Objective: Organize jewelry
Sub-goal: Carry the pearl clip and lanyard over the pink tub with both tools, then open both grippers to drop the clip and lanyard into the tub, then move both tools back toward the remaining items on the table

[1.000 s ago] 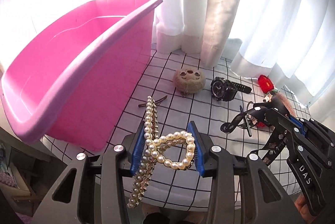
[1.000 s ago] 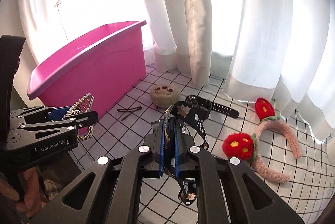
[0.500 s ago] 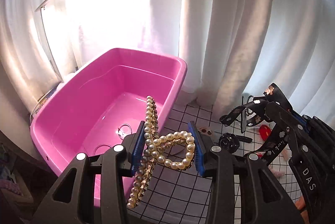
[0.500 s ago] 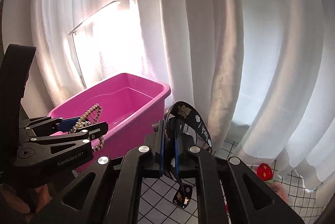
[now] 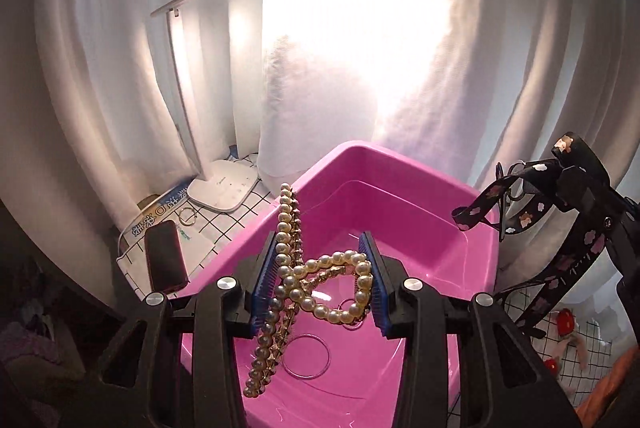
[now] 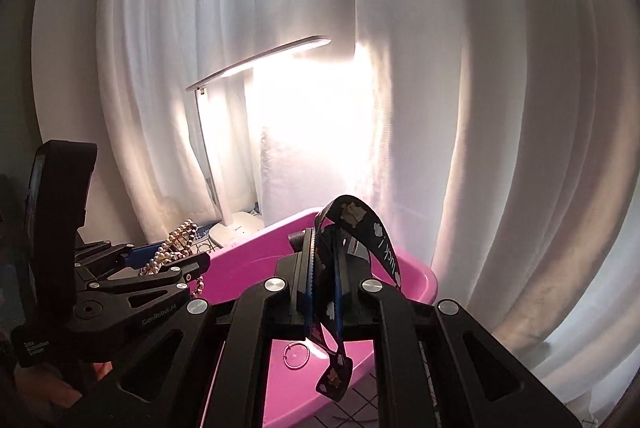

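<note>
My left gripper (image 5: 318, 278) is shut on a pearl hair clip (image 5: 304, 280) and holds it above the inside of the pink tub (image 5: 448, 195). A thin metal ring (image 5: 307, 356) lies on the tub floor under it. My right gripper (image 6: 323, 282) is shut on a black strap with small printed figures (image 6: 362, 228); the strap's end hangs down over the tub's near edge (image 6: 420, 280). The right gripper with the strap also shows at the right of the left wrist view (image 5: 560, 195). The left gripper with the pearls shows at the left of the right wrist view (image 6: 172, 260).
A white desk lamp (image 5: 224, 187) stands behind the tub, lit, its arm over it. A dark phone-like slab (image 5: 164, 256) and a printed card lie left of the tub. White curtains hang all around. A red fluffy headband (image 5: 564, 324) lies on the checked cloth at right.
Both grippers have risen and swung left, from over the checked cloth to over the pink tub. Each still holds its item.
</note>
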The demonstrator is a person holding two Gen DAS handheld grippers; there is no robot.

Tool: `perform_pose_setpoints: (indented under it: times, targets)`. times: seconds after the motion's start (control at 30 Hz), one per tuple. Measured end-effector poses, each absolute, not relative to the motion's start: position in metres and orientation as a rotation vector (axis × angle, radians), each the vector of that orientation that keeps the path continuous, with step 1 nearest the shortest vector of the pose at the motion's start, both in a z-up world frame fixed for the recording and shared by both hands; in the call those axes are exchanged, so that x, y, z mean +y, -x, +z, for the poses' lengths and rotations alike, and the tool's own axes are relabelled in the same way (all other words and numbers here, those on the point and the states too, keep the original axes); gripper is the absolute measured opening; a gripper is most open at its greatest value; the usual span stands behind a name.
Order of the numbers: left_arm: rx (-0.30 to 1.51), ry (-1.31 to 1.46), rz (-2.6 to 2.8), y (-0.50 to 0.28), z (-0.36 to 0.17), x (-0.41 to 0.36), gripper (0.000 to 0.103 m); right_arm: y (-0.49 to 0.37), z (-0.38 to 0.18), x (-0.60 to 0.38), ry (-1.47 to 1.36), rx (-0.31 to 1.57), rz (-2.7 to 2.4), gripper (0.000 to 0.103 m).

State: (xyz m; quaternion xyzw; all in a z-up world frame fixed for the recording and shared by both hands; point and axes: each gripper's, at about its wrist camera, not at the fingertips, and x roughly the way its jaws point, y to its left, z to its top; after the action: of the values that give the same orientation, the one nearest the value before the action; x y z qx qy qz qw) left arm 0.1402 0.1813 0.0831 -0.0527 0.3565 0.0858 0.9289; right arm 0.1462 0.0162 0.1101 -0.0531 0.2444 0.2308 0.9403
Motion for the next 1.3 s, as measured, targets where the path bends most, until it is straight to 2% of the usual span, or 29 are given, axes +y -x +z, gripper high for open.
perform_pose_setpoints:
  times: [0.4,0.57,0.7,0.73,0.77,0.8,0.83,0.87,0.9,1.03,1.3]
  targets:
    - [0.932,0.18,0.238,-0.183,0.008,0.231,0.039,-0.234,0.03,0.08,0.119,0.783,0.474,0.008]
    - [0.963,0.178,0.219,-0.192,-0.004,0.23,0.04,-0.253,-0.001,0.088,0.132,0.891,0.443,0.008]
    - [0.985,0.204,0.182,-0.198,-0.008,0.226,0.041,-0.259,-0.005,0.091,0.157,0.918,0.419,0.009]
    - [0.987,0.207,0.176,-0.199,-0.009,0.225,0.041,-0.259,-0.007,0.091,0.156,0.935,0.416,0.012]
    - [0.985,0.207,0.173,-0.199,-0.009,0.224,0.04,-0.259,-0.008,0.09,0.151,0.944,0.406,0.026]
    - [0.984,0.207,0.172,-0.199,-0.008,0.224,0.043,-0.258,-0.009,0.087,0.148,0.947,0.395,0.033]
    - [0.986,0.21,0.169,-0.199,-0.007,0.224,0.049,-0.259,-0.009,0.086,0.141,0.949,0.392,0.044]
    - [0.984,0.21,0.17,-0.199,-0.007,0.224,0.066,-0.258,-0.008,0.085,0.135,0.947,0.389,0.048]
    - [0.978,0.202,0.188,-0.198,-0.005,0.225,0.077,-0.257,-0.007,0.084,0.14,0.945,0.371,0.048]
    - [0.964,0.213,0.172,-0.194,-0.001,0.228,0.084,-0.257,-0.004,0.079,0.139,0.936,0.348,0.053]
    - [0.913,0.201,0.189,-0.18,0.014,0.228,0.086,-0.237,0.012,0.056,0.095,0.864,0.297,0.054]
